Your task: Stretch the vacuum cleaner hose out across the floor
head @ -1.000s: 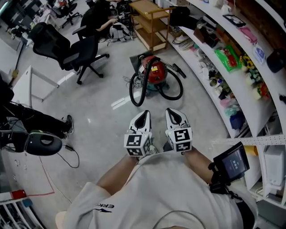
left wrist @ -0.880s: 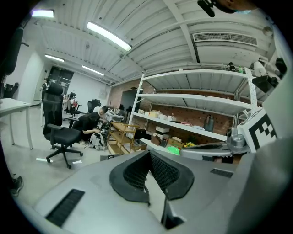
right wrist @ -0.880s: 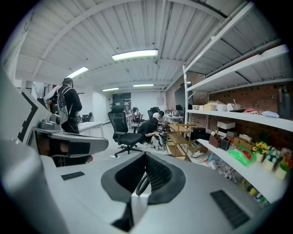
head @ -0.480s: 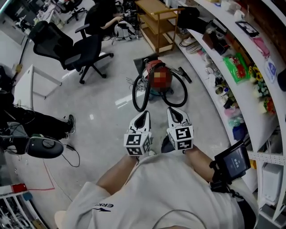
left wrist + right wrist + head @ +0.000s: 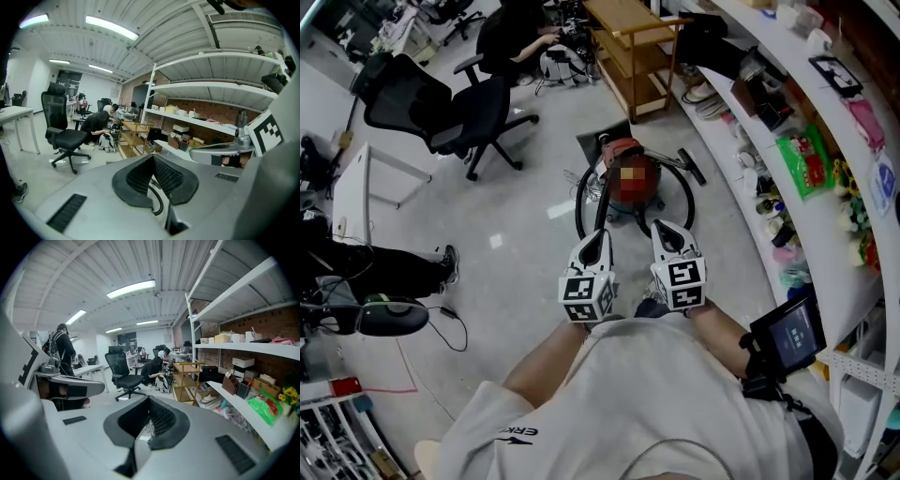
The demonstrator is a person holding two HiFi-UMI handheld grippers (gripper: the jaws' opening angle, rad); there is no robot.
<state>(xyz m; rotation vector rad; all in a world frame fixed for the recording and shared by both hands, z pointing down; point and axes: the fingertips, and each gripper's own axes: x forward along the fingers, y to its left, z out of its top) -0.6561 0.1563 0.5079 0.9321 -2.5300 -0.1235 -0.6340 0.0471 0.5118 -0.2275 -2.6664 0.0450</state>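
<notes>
White cloth, our shirt (image 5: 666, 403), fills the near edge of the head view, and our bare forearms reach forward out of it. A small dark screen (image 5: 787, 337) is strapped by our right wrist.

Ahead of the forearms we hold both claws side by side, each with its marker cube at the back, pointing forward and a little down. The left claw (image 5: 598, 234) has its jaws pressed together with nothing between the pads, as its own view (image 5: 152, 157) shows. The right claw (image 5: 662, 228) is the same, jaws together and empty in its own view (image 5: 149, 398).

Just beyond the tips, on the grey floor (image 5: 506, 253), stands the red vacuum (image 5: 622, 150); a mosaic patch covers part of its body. The black hose (image 5: 578, 208) is not stretched out. It lies in a loop around the vacuum, curving up the left side, across the near side and round the right. Neither claw touches it.

White shelves (image 5: 769, 234) crowded with small goods curve along our right. Further off stands a wooden cart (image 5: 633, 42), and to its left a black chair (image 5: 478, 103). At the far end a person (image 5: 511, 28) in dark clothes crouches over gear on the floor.
</notes>
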